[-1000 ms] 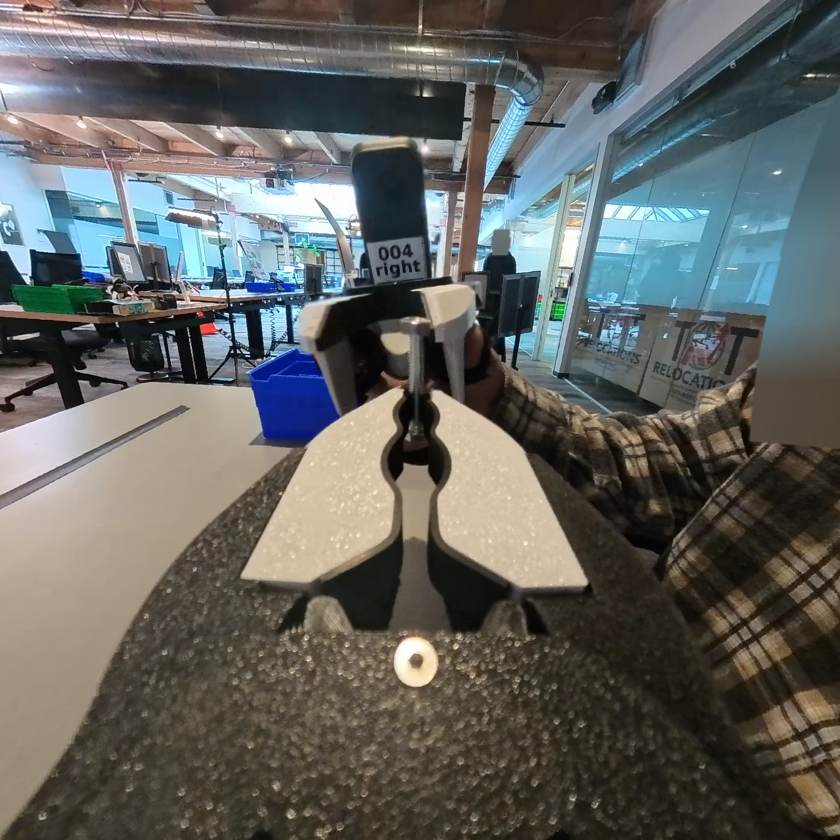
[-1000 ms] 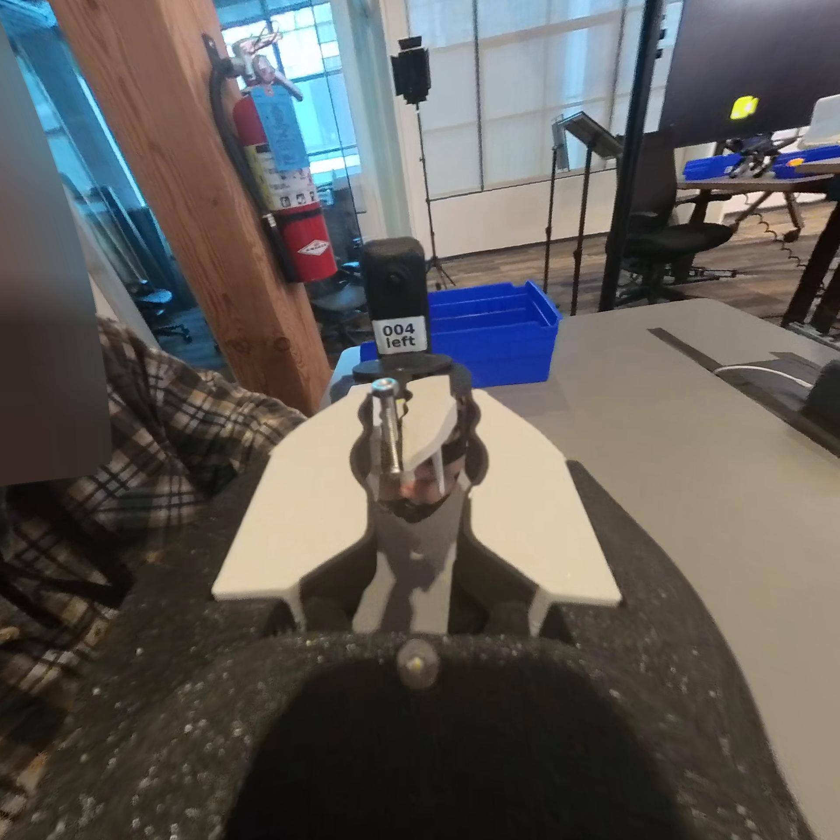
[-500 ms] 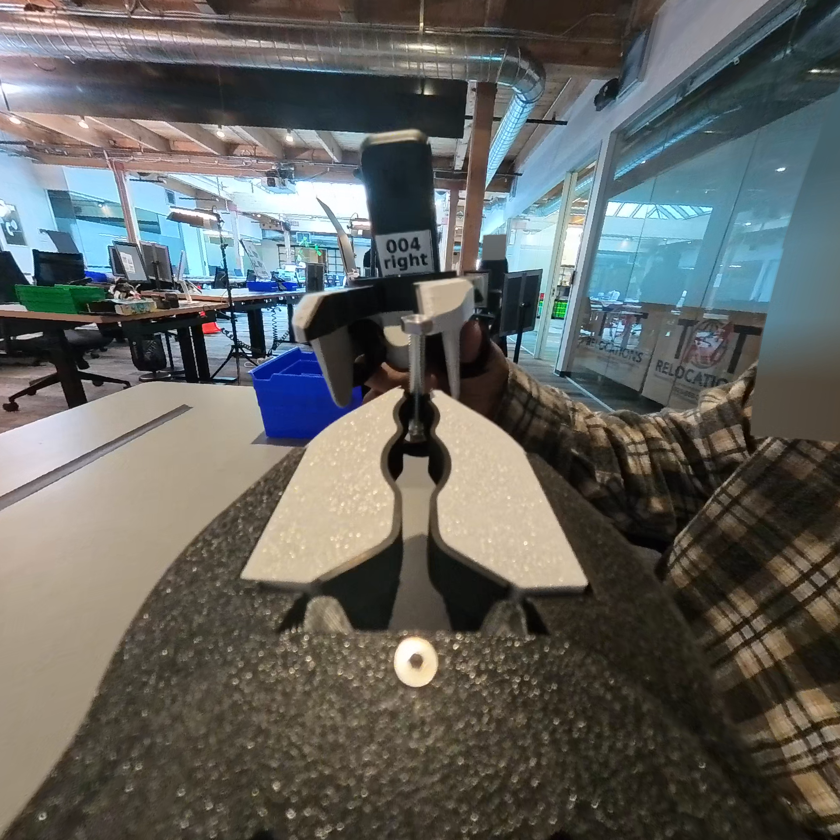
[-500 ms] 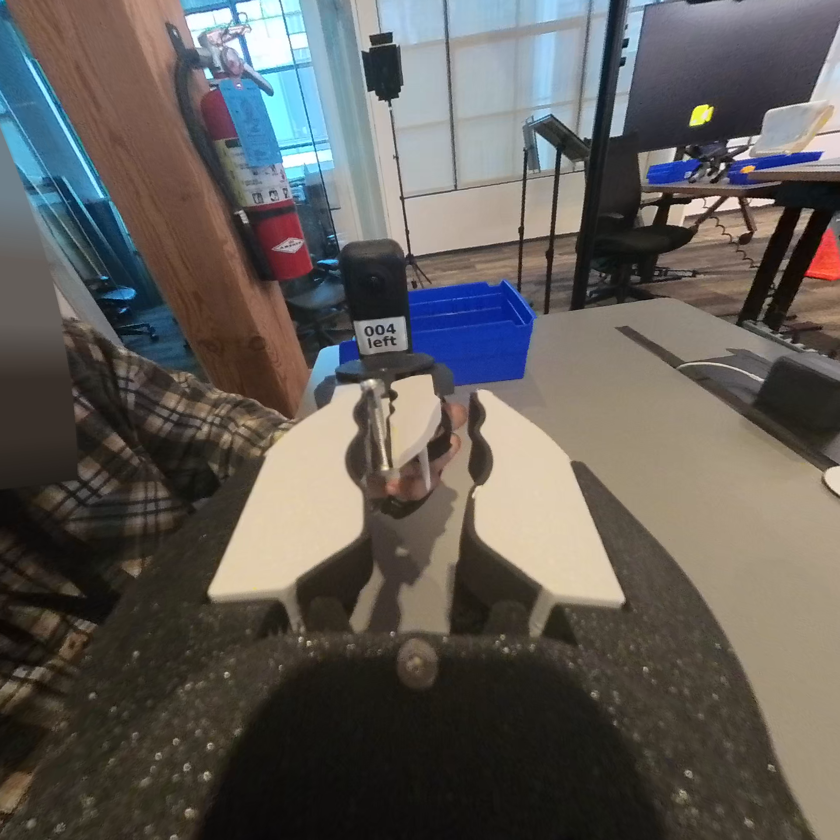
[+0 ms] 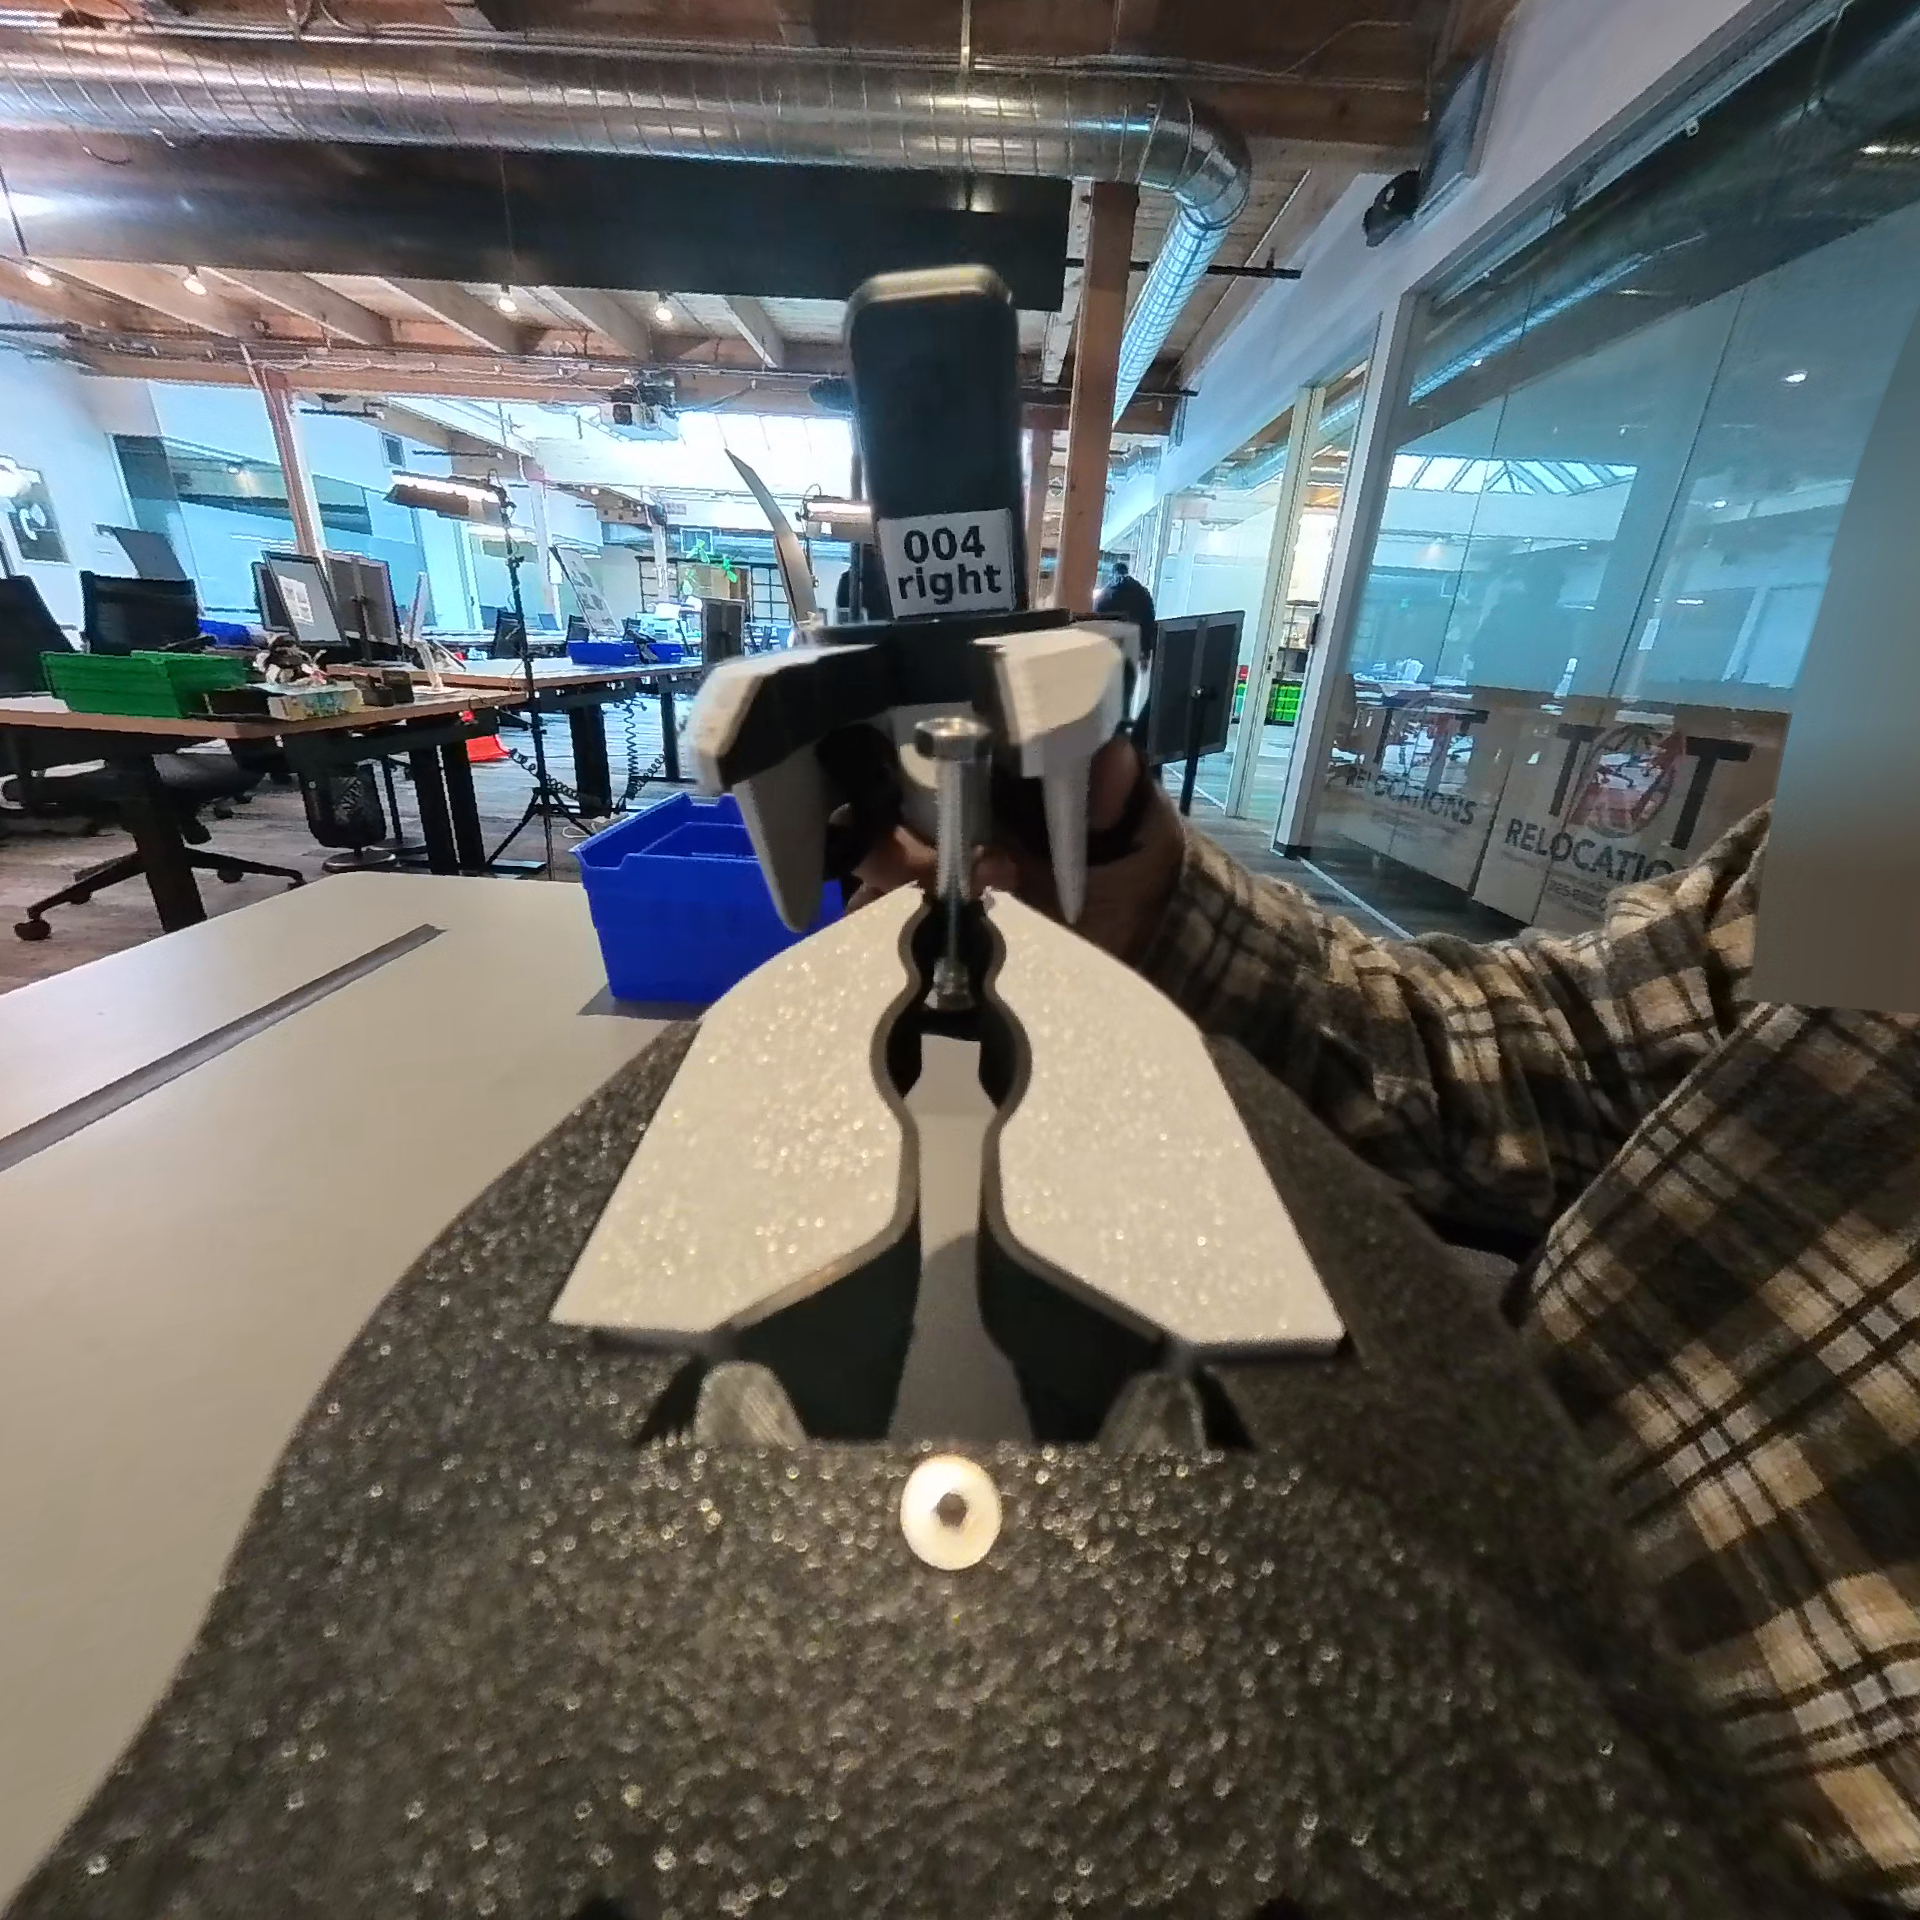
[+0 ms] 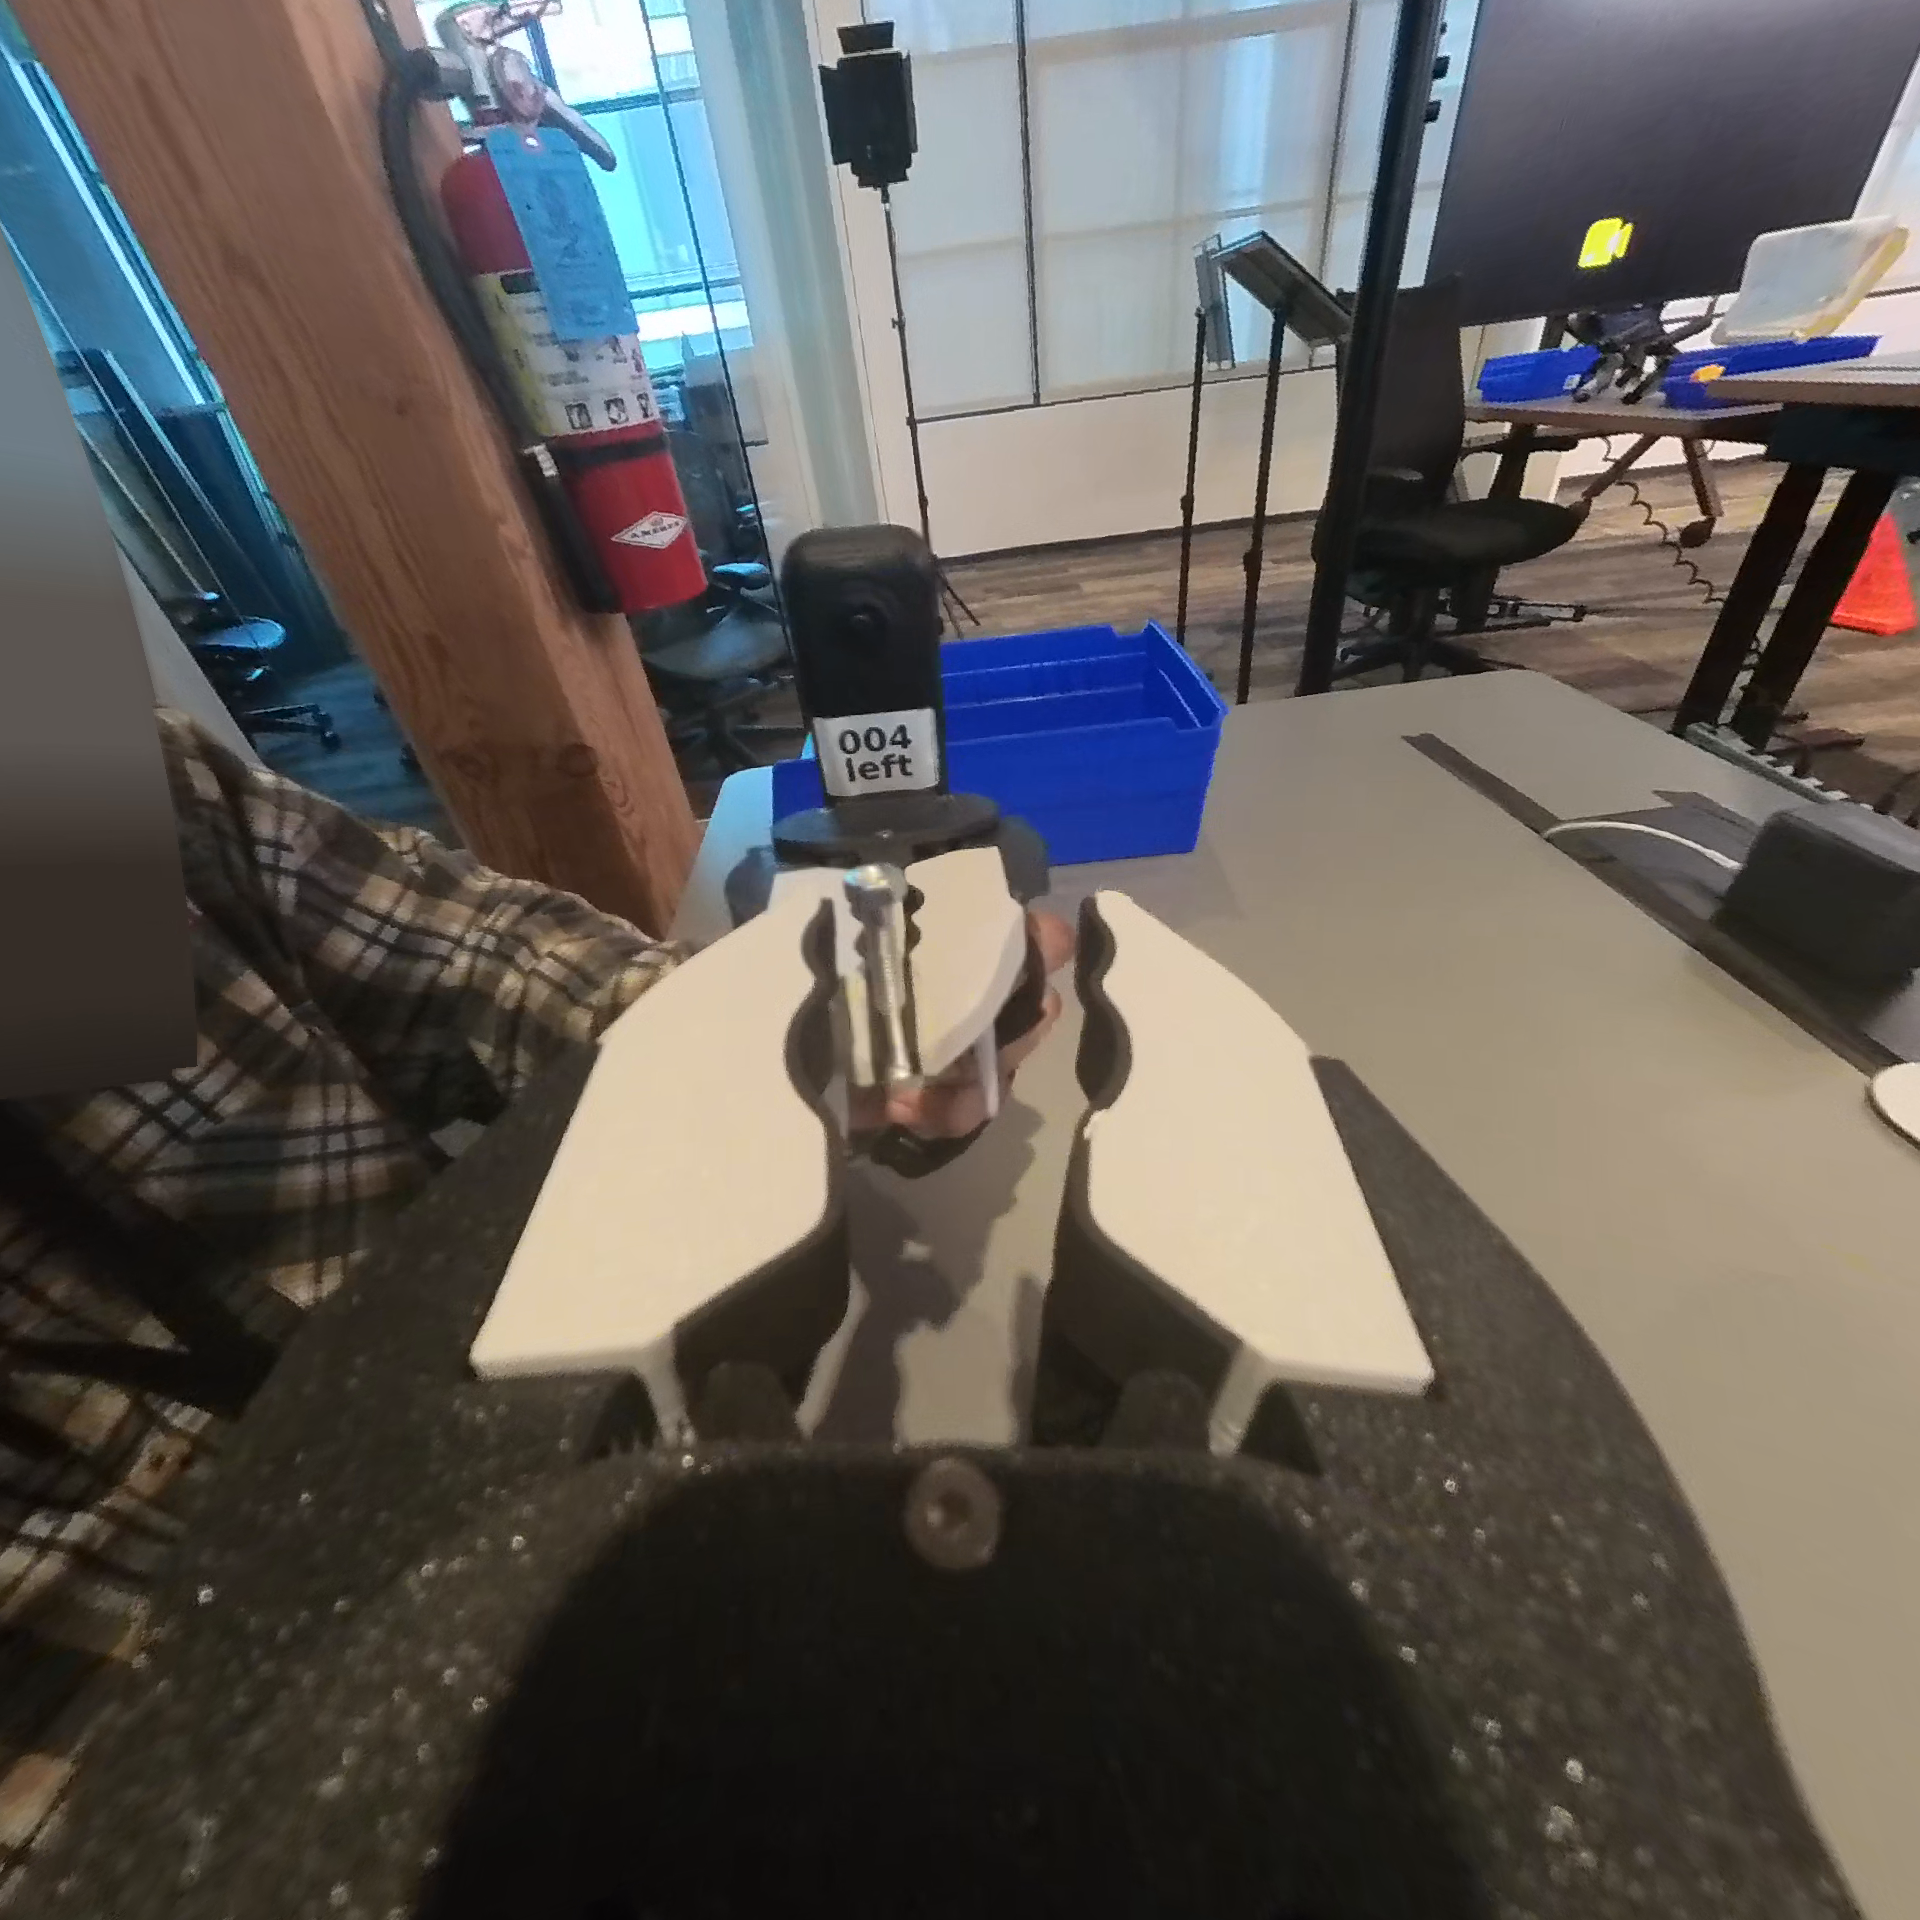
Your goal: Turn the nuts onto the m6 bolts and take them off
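Pinching the bolt (image 5: 954, 831) upright in our left gripper (image 5: 954, 940), just this side of the blue bin (image 5: 675, 894), we hold our right gripper (image 6: 961, 971) spread around it. Closing off-centre could knock the bolt askew; we see no nut.

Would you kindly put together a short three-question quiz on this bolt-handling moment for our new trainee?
1. True or false: the left tongs are clamped on the bolt.
2. The right tongs stand: A) shut on the bolt, B) open with the bolt between the fingers, C) shut on a nut.
3. Fill in: behind both tongs, on the grey table, sits a ____ bin.

Key: 1 true, the bolt stands upright, head on top. 2 B, at least the right finger stands clear of it. 3 blue.
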`<action>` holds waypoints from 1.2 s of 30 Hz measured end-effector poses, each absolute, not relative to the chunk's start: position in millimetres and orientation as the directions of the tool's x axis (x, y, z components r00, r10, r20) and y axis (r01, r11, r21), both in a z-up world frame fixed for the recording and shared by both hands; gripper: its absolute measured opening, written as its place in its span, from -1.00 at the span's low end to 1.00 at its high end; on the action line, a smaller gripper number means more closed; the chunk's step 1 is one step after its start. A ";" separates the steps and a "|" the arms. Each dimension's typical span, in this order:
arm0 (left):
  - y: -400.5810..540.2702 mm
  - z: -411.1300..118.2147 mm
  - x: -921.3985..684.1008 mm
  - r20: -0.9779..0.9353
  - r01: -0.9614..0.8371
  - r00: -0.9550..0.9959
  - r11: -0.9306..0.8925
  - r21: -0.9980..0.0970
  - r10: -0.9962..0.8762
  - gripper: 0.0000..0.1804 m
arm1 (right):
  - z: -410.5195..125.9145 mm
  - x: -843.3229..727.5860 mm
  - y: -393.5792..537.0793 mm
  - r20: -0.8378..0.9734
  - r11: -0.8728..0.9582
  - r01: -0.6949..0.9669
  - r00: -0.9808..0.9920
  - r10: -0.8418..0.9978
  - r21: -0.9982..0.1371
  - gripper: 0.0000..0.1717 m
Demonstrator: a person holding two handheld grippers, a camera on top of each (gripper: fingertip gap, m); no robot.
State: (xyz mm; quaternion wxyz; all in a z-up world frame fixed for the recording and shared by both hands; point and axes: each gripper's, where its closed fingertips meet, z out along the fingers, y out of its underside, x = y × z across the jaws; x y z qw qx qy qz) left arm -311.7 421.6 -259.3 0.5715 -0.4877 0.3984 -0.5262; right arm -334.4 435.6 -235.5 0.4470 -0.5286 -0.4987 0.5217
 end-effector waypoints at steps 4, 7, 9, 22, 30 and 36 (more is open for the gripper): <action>421.3 -260.6 -310.4 0.057 0.206 0.127 -0.030 -0.978 -0.990 -0.95 | -236.8 -344.0 426.0 -0.065 -0.060 0.090 -0.059 0.996 -0.994 -0.55; 421.7 -260.7 -310.6 0.058 0.207 0.129 -0.030 -0.978 -0.990 -0.95 | -237.3 -345.2 423.1 -0.042 -0.034 0.105 -0.072 0.997 -0.994 -0.78; 422.4 -260.1 -311.4 0.061 0.211 0.131 -0.033 -0.977 -0.989 -0.95 | -235.5 -342.9 421.4 -0.043 -0.033 0.104 -0.088 0.995 -0.994 -0.88; 421.7 -258.2 -312.5 0.056 0.219 0.133 -0.026 -0.975 -0.990 -0.95 | -236.2 -332.0 435.6 -0.092 -0.089 0.078 -0.038 0.995 -0.993 -0.71; 422.3 -260.1 -311.2 0.060 0.213 0.130 -0.031 -0.976 -0.990 -0.95 | -229.9 -337.6 423.0 -0.095 -0.091 0.051 -0.095 0.991 -0.995 -0.66; 422.7 -260.8 -310.9 0.064 0.211 0.132 -0.035 -0.977 -0.989 -0.95 | -233.1 -342.2 421.1 -0.120 -0.110 0.081 -0.132 0.984 -0.991 -0.88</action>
